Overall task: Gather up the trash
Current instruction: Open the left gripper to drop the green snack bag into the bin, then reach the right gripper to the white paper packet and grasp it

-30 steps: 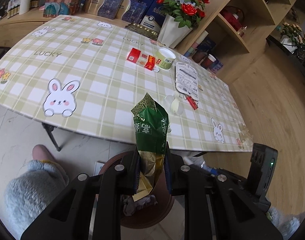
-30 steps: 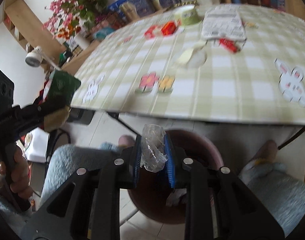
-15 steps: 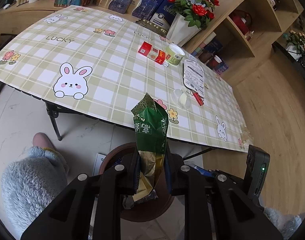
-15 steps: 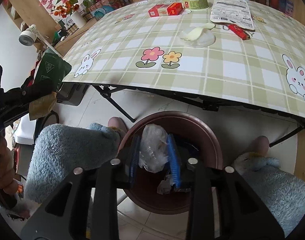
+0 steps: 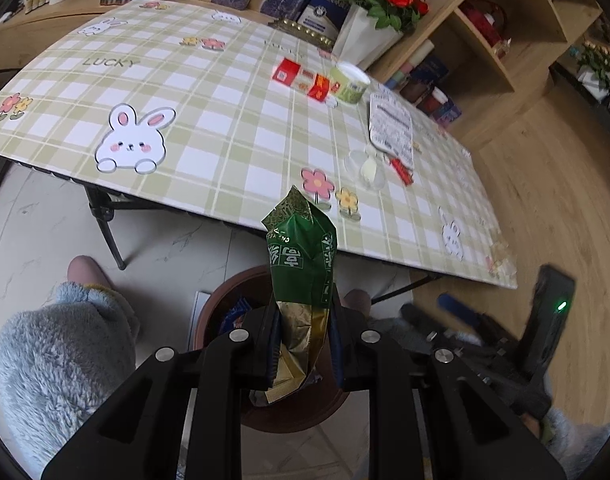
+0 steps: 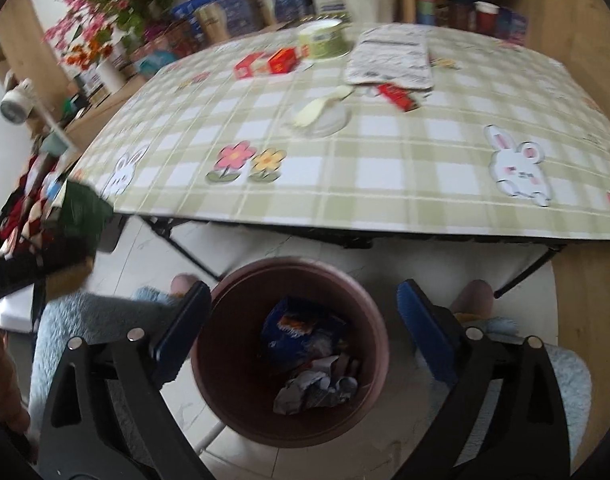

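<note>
1. Two things differ in the left wrist view from a second ago: the brown bin (image 5: pixel 221 308) below now shows more of its rim behind the fingers, and the checked table (image 5: pixel 225 120) fills more of the frame, with its near edge and folding legs in sight. The left gripper (image 5: pixel 303 344) is unchanged, its jaws narrowly set and clamped on the green snack wrapper (image 5: pixel 301 256), which stands upright above the bin's mouth. The right gripper (image 5: pixel 465 320) shows blurred at the lower right.

2. In the right wrist view the clear plastic scrap pinched between the jaws a second ago is gone from them. The right gripper (image 6: pixel 303 320) is opening, its jaws already wide and nothing between them, the bin (image 6: pixel 369 312) directly beneath. Crumpled trash (image 6: pixel 309 364) lies at the bin's bottom; whether the clear scrap is among it I cannot tell. Red boxes (image 6: pixel 267 63), a green cup (image 6: pixel 323 42) and a white packet (image 6: pixel 389 60) remain on the table (image 6: pixel 385 168).
</note>
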### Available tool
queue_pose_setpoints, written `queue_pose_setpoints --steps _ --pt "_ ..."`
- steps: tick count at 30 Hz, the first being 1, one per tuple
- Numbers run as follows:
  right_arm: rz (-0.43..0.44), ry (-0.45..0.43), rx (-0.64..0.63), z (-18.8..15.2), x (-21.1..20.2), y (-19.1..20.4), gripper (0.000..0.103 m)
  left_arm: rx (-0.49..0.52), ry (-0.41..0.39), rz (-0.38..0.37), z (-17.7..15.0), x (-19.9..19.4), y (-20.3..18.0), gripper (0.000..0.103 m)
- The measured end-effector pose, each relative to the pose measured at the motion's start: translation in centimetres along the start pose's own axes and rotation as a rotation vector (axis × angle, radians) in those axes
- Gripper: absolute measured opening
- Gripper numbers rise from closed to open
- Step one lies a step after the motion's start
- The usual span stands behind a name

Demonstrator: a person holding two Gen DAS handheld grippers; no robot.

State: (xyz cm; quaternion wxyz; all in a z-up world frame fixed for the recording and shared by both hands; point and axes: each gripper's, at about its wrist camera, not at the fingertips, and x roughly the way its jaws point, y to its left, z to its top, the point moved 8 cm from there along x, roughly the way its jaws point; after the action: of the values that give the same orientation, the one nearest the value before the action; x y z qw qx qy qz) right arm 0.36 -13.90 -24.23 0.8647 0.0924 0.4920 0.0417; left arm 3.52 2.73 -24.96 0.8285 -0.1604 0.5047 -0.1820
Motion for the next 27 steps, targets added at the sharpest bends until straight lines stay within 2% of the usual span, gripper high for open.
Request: queue_pose_setpoints --steps 4,12,14,16,21,22,27 --pt "-0.029 -0.040 0.043 0.4 -0.8 -1.4 0.096 0.030 0.052 0.016 -1.4 1.5 -0.5 0.020" --pt "-0.035 -0.043 0.109 0.3 -0.7 -3.1 0.096 0.081 0.097 0.030 -2.2 2.8 -1.7 0.020" --pt "-0.034 -0.041 0.118 0.2 -0.6 -3.3 0.096 0.100 0.099 0.037 -2.3 3.0 -2.0 0.026" --pt "-0.035 -0.035 0.127 0.1 -0.4 -3.5 0.096 0.108 0.091 0.048 -2.2 3.0 -2.2 0.050" --pt "-0.028 -0.028 0.136 -0.1 -0.1 -3.8 0.096 0.086 0.024 0.099 -1.2 2.4 -1.4 0.078" --pt "-0.023 -0.026 0.138 -0.2 0.0 -3.7 0.096 0.076 0.016 0.114 -1.0 2.3 -1.1 0.082" --pt "-0.014 -0.019 0.142 -0.1 0.3 -3.8 0.096 0.011 -0.031 0.182 0.4 1.7 1.4 0.089"
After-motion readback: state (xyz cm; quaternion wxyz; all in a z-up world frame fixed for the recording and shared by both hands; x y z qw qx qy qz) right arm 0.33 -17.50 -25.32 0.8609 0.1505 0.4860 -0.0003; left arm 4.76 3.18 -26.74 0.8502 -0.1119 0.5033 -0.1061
